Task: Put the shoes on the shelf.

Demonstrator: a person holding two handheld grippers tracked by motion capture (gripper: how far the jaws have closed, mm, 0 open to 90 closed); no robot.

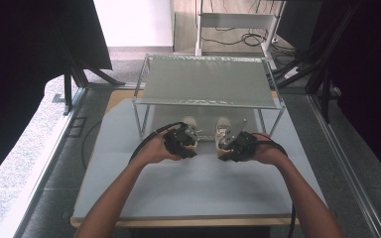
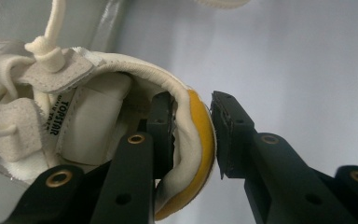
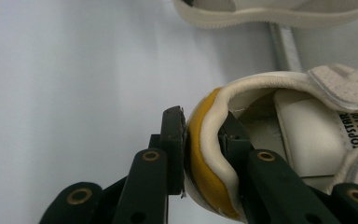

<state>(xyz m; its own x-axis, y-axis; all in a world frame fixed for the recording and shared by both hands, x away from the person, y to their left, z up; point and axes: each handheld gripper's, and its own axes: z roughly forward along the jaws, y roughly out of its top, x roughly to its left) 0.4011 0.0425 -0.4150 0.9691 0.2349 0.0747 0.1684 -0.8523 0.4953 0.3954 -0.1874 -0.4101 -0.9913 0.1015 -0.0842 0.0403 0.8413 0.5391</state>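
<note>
High view: my left gripper (image 1: pixel 187 140) clamps one white sneaker's (image 1: pixel 192 130) heel collar, my right gripper (image 1: pixel 228 147) the other sneaker's (image 1: pixel 222 133), both over the bench (image 1: pixel 129 188) before a wire rack (image 1: pixel 208 79).

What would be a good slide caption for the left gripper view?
Left gripper straddles the yellow-tabbed heel collar of a cream sneaker.

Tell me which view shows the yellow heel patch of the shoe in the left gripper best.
The left gripper view: the yellow heel patch sits close up, on the padded collar between the black jaws of the left gripper. The high view gives that shoe small, its patch too small to tell. The right gripper view shows its sole edge alone.
</note>
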